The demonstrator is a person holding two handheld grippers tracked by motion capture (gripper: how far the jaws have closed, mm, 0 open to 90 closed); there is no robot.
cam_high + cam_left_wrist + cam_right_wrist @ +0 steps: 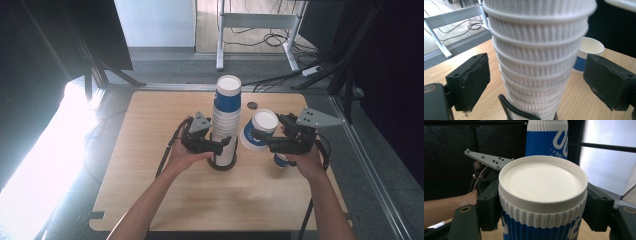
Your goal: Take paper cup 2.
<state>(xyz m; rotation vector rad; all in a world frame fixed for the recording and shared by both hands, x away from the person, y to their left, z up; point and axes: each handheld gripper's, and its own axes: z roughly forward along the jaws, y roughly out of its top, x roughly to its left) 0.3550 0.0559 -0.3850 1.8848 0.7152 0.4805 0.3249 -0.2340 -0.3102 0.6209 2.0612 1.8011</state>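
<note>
Both grippers are seen at the cups near the middle of the table (150,200). Left gripper (220,146) is held with its jaws spread on either side of the lower part of the tall stack of cups (225,122); in the left gripper view a gap is seen between each pad and the ribbed stack, so nothing is pinched there. Right gripper (261,137) is clamped on a single cup (260,129), its pads pressed against the ribbed sleeve below the white upturned base, as shown in the right gripper view. The held cup is carried bottom-up and tilted, with its long axis leaning away from the upright axis of the stack. The stack lies just beside the right gripper, towards the left gripper, and its top stands higher than the held cup. Another cup (280,160) is seen on the table under the right hand (305,162). The right gripper is judged the nearer one for any placing of the cup; for a stacking move the cup would have to be raised and its axis brought in line with the stack.
</note>
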